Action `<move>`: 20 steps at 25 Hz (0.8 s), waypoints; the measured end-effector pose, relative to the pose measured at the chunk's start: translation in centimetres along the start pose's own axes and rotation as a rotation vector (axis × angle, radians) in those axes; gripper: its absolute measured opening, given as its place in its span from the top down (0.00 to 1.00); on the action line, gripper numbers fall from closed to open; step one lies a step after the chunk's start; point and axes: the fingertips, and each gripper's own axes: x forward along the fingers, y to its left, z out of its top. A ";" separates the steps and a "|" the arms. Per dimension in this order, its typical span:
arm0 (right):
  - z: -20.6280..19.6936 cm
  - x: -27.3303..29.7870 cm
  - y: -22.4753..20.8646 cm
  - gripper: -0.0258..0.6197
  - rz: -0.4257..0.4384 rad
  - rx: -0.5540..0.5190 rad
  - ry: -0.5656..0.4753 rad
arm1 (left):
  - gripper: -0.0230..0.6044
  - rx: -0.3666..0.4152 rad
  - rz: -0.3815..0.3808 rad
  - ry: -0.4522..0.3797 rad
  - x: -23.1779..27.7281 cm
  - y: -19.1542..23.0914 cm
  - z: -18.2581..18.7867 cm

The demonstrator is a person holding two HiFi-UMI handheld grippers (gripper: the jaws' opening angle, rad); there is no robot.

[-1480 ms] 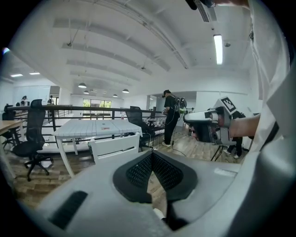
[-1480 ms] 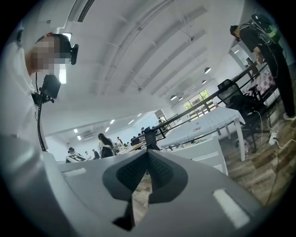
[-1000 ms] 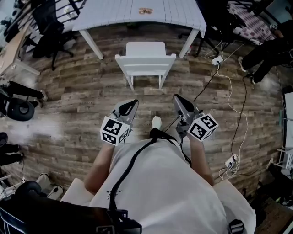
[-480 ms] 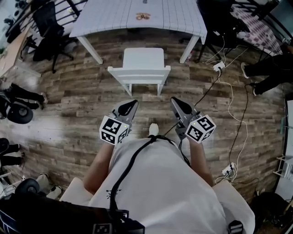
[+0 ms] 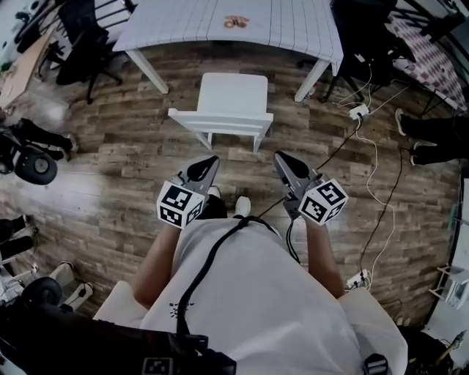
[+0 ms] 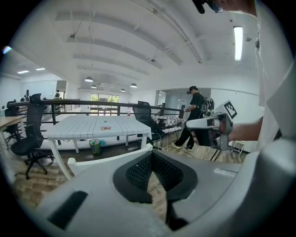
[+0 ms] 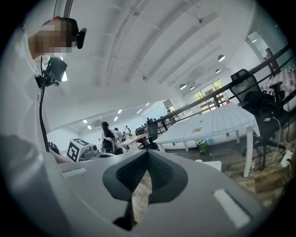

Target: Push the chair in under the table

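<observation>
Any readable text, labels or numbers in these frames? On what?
No legible words or numbers in any view.
The left tool and right tool carry square black-and-white codes, no letters.
On the table, an orange mark: too small to read.
On the white shirt, dark print: too small to read.

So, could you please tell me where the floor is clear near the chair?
Bare planks lie between the chair, left gripper and right gripper, and left of the chair. Cables and a power strip clutter the right.
</observation>
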 end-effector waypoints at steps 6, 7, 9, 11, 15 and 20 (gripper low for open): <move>0.6 2.5 -1.0 0.95 0.037 0.007 0.021 | 0.95 0.000 0.040 0.015 1.4 2.7 0.6; 0.5 3.0 -1.3 0.95 0.032 -0.008 0.034 | 0.95 0.005 0.044 0.022 1.7 3.3 0.6; 0.0 3.9 -1.8 0.95 0.023 -0.048 0.070 | 0.95 0.022 0.052 0.041 2.2 4.7 0.4; -0.7 4.9 -2.4 0.95 0.013 -0.090 0.115 | 0.95 0.044 0.064 0.070 2.7 6.5 0.0; -1.6 6.9 -3.9 0.95 -0.018 -0.110 0.161 | 0.95 0.088 0.079 0.107 3.8 9.9 -0.2; -2.0 10.6 -5.7 0.95 -0.047 -0.173 0.227 | 0.95 0.330 0.050 0.225 5.9 12.8 -1.9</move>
